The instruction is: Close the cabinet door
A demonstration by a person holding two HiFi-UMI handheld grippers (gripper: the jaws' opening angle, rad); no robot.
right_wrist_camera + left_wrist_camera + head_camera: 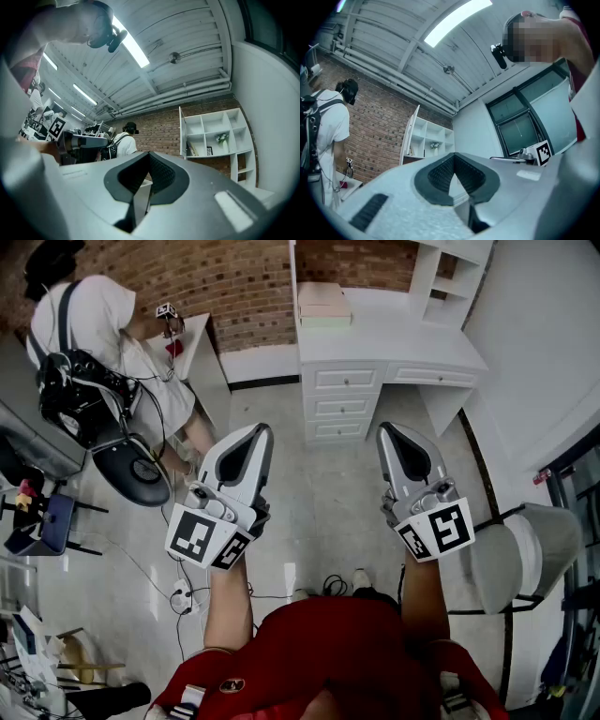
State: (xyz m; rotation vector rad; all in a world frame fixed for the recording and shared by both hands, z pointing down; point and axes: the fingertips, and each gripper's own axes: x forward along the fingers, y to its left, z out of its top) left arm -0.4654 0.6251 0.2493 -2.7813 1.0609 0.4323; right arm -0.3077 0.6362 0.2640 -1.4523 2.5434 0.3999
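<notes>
Ahead, the open cabinet holds books and a plant.

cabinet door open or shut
Open: the white door stands swung out edge-on from the shelf unit, compartments exposed.

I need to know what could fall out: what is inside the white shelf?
In the shelf's middle row are flowers, a small frame and leaning books. The right gripper hides the shelf's lower left part, so anything there can't be seen.
</notes>
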